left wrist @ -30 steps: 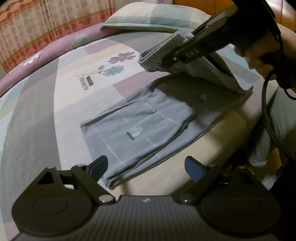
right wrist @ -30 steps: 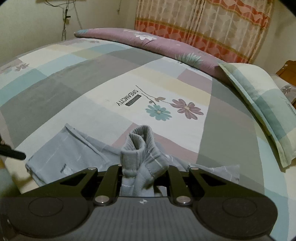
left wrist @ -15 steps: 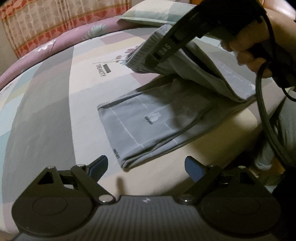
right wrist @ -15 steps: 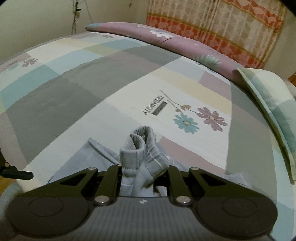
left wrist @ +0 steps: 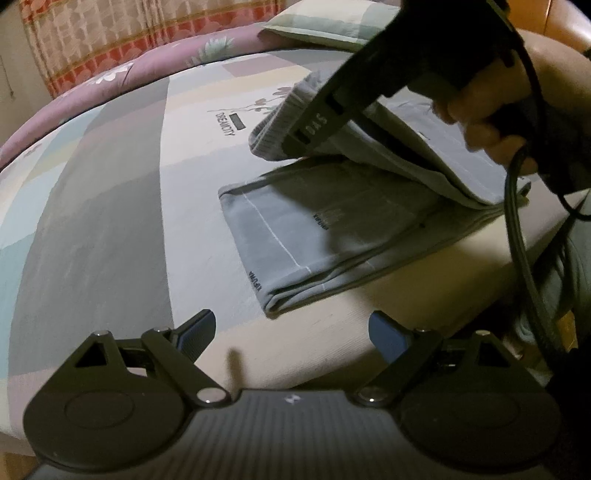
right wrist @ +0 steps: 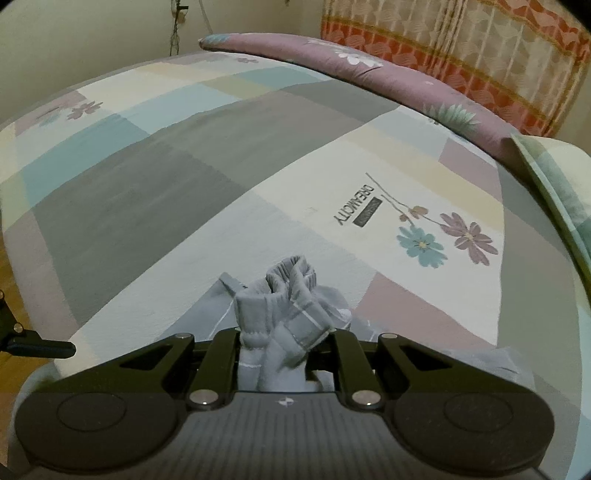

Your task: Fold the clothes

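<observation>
Grey trousers (left wrist: 295,229) with thin white lines lie folded near the bed's front edge. My right gripper (left wrist: 295,136) holds their ribbed waistband (right wrist: 291,273) raised above the lower layer, with the upper half draped back toward the person's hand (left wrist: 491,110). In the right wrist view the bunched waistband sits between the jaws of the right gripper (right wrist: 284,343), which are opening. My left gripper (left wrist: 291,328) hangs open and empty over the bed edge, just short of the trousers' near corner.
The bed (left wrist: 110,221) has a patchwork sheet with a flower print. A pillow (right wrist: 554,173) and a purple bolster (right wrist: 369,66) line its far side, with a curtain (left wrist: 110,33) behind. A black cable (left wrist: 517,240) hangs at the right by the person's leg.
The right gripper has carried the waistband across over the lower half of the trousers, toward their far end. The left gripper has drifted slightly sideways and stays open.
</observation>
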Available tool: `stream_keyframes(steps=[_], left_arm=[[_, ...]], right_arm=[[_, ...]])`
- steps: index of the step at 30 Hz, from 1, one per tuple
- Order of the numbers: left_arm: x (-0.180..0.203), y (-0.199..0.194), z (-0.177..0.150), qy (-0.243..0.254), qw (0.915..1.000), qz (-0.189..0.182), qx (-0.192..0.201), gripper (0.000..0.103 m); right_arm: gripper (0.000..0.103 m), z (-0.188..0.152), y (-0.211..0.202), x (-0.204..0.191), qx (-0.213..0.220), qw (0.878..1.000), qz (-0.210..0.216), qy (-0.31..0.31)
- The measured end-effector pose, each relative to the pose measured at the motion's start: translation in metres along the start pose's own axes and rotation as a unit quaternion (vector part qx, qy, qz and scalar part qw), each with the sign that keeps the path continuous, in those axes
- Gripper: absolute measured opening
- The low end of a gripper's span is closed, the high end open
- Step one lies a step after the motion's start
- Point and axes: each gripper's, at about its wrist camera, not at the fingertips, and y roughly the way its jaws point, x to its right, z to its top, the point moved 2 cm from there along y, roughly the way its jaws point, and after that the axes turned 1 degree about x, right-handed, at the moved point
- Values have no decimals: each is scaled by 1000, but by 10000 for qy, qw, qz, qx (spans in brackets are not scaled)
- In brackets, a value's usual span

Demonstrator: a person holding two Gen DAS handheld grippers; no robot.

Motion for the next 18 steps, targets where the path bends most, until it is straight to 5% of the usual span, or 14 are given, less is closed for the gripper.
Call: stream_keyframes(steps=[5, 7, 10, 13, 18], left_arm=[[0, 2, -2, -53, 10000, -22, -45, 90], [0, 2, -2, -76, 9999, -46, -57, 90], [0, 4, -1, -106, 9999, -100, -72, 90], [-1, 3, 1, -149, 9997, -174, -44, 90], [-13, -2, 11, -581, 9961, -646, 130, 90]], right_arm=[[34, -5, 7, 3, -143, 9989, 432, 95], [58, -8, 6, 6, -170, 9965, 800, 182], [69, -9, -3, 11, -49, 9900, 1362, 367], [71, -9, -15, 22, 54, 9840, 1683, 582], [73, -16, -38, 53, 242, 9823, 1589, 962]])
